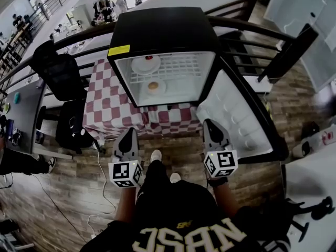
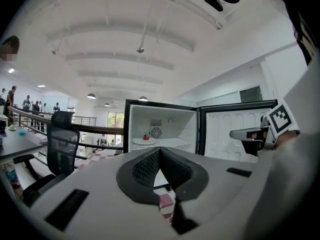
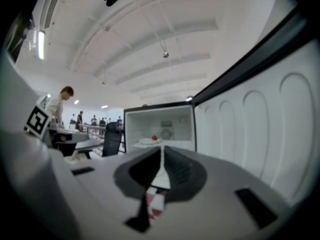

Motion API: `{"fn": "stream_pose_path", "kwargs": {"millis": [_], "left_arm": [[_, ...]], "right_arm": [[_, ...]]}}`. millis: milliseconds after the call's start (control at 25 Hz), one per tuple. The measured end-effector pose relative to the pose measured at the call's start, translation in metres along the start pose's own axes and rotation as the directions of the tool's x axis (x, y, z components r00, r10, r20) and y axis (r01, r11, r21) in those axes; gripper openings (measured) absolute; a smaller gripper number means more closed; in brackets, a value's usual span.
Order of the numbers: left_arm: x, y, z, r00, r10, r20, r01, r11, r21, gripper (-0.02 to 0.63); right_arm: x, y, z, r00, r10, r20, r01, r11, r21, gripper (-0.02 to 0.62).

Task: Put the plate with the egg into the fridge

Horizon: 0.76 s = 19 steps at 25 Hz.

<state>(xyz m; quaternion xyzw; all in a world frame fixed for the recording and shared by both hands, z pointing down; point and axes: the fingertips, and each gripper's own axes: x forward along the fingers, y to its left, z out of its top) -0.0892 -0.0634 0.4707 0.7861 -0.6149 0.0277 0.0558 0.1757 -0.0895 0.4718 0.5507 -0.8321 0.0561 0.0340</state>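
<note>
The fridge (image 1: pixel 163 30) is standing at 12 o'clock from the person, on a table covered by a red-and-white checkered cloth (image 1: pixel 110 104). Its door (image 1: pixel 236 114) is hanging fully open toward 2 o'clock, with the white inner liner facing the cabinet.

The plate with the egg (image 1: pixel 153 86) is lying inside the fridge, on the white floor of the compartment below the wire shelf (image 1: pixel 184 67). It is sitting left of centre, and nothing is touching it. A second plate (image 1: pixel 146 63), carrying a small red item, is resting on the wire shelf at the left, above and slightly behind the first.

The left gripper (image 1: pixel 128 135) is hovering low at 7 o'clock from the fridge opening, well apart from it. Its jaws are pressing together with nothing between them; the left gripper view is showing the two dark pads meeting in a closed line.

The right gripper (image 1: pixel 211 125) is hovering at 5 o'clock from the opening, just beside the inner face of the door. Its jaws are likewise clenched and empty, with the pads meeting edge to edge in the right gripper view.

Both grippers are pointing toward the fridge interior. A black office chair (image 1: pixel 58 72) is standing at 10 o'clock, beside the table.
</note>
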Motion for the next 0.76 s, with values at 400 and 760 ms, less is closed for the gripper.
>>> {"fn": "stream_pose_path", "kwargs": {"millis": [400, 760], "left_arm": [[0.011, 0.023, 0.015, 1.0, 0.023, 0.011, -0.023, 1.0, -0.01, 0.021], [0.022, 0.052, 0.023, 0.999, 0.036, 0.01, -0.036, 0.998, -0.043, 0.021]], "right_arm": [[0.013, -0.02, 0.015, 0.999, -0.042, 0.027, 0.042, 0.999, -0.004, 0.034], [0.028, -0.044, 0.03, 0.995, -0.087, 0.042, 0.088, 0.996, -0.017, 0.034]]}}
